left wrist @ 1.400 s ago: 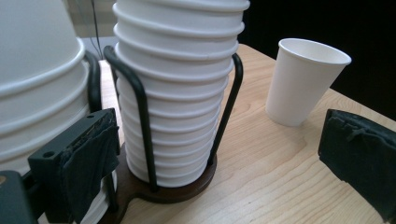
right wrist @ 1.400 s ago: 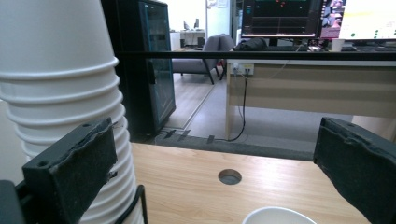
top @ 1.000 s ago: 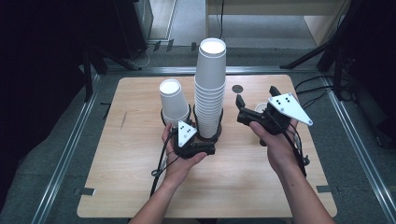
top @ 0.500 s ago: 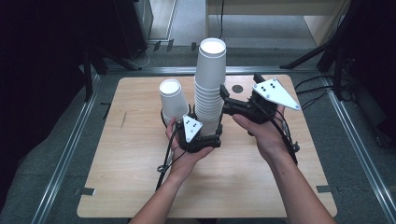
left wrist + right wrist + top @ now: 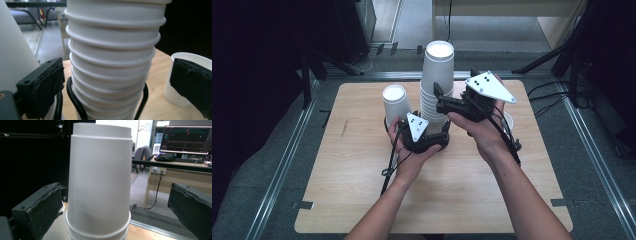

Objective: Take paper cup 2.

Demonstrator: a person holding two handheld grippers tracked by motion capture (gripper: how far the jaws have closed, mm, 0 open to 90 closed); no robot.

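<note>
A tall stack of upturned white paper cups [image 5: 436,82] stands mid-table on the wooden table [image 5: 352,165]. My left gripper [image 5: 432,132] sits at the stack's foot, open, its black jaws on either side of the lower rims [image 5: 112,75] without pressing them. My right gripper [image 5: 440,98] is higher up, open. Its jaws stand well apart around the top cup [image 5: 100,182]. A single upturned cup [image 5: 394,101] stands just left of the stack and shows as a white wall [image 5: 12,50] in the left gripper view.
Another white cup [image 5: 509,120] stands right of the stack, partly behind the right hand; it shows again [image 5: 175,95] behind the left gripper's right jaw. Cables trail from both grippers over the table. A desk with a monitor [image 5: 185,140] lies beyond the far edge.
My right gripper has moved left and up from the table's right side, so its jaws now stand around the top of the stack. The left gripper has stayed at the stack's foot.
</note>
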